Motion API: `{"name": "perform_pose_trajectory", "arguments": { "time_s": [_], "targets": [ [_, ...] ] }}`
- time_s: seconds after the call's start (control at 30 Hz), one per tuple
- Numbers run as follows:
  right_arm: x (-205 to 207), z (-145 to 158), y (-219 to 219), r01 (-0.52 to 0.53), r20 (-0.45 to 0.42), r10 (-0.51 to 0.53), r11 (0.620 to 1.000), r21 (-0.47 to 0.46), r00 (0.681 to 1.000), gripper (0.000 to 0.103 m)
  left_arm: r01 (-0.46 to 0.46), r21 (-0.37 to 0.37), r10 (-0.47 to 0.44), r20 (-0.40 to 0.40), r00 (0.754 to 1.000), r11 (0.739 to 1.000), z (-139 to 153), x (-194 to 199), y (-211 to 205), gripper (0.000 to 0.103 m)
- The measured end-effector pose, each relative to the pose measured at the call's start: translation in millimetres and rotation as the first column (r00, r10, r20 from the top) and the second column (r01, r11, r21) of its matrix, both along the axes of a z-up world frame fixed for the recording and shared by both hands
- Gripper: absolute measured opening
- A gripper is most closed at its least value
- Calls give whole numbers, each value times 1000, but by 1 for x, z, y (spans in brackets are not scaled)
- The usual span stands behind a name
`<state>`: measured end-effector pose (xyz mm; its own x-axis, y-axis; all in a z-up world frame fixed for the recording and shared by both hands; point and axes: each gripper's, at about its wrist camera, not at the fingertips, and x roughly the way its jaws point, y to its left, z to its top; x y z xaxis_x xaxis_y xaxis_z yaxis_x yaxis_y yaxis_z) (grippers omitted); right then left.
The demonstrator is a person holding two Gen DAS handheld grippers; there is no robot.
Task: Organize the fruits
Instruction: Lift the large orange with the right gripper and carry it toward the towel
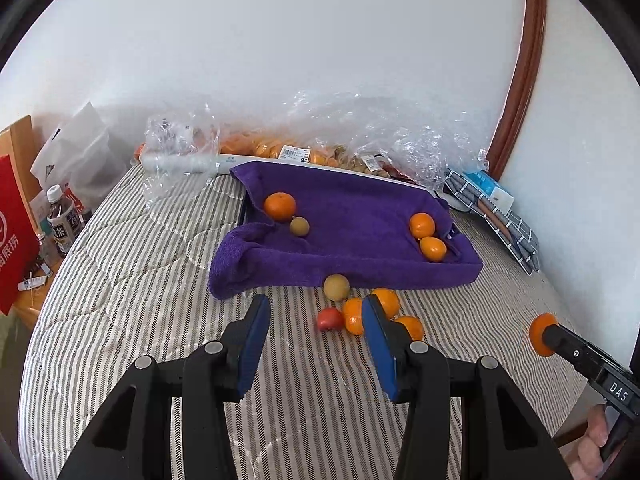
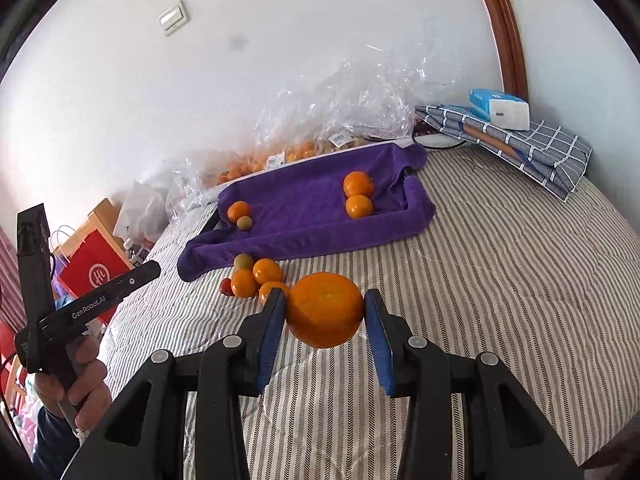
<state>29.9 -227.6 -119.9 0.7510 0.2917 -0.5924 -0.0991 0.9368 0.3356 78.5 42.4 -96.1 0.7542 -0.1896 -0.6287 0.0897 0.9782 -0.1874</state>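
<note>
A tray lined with a purple towel lies on the striped bed; it also shows in the right wrist view. It holds three oranges and a small brown fruit. Loose fruit lies in front of it: several oranges, a red fruit and a tan fruit. My left gripper is open and empty, just short of this pile. My right gripper is shut on an orange, held above the bed; it shows at the left wrist view's right edge.
Clear plastic bags of fruit lie along the wall behind the tray. Folded checked cloth with a tissue pack sits at the back right. A red bag and bottles stand off the bed's left edge.
</note>
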Motion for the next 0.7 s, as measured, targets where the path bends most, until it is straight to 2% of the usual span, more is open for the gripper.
{"name": "perform_pose_trajectory", "arguments": {
  "time_s": [0.27, 0.4, 0.7],
  "targets": [
    [-5, 11, -13, 14, 30, -14, 1000, 2, 999, 40, 7, 6, -7, -29, 1000, 1000, 3, 11, -14, 45],
    [-5, 9, -18, 22, 34, -23, 1000, 16, 999, 40, 12, 37, -11, -32, 999, 999, 1, 13, -19, 45],
    [4, 4, -23, 30, 23, -31, 999, 29, 999, 40, 6, 36, -3, -83, 997, 999, -13, 24, -17, 45]
  ]
}}
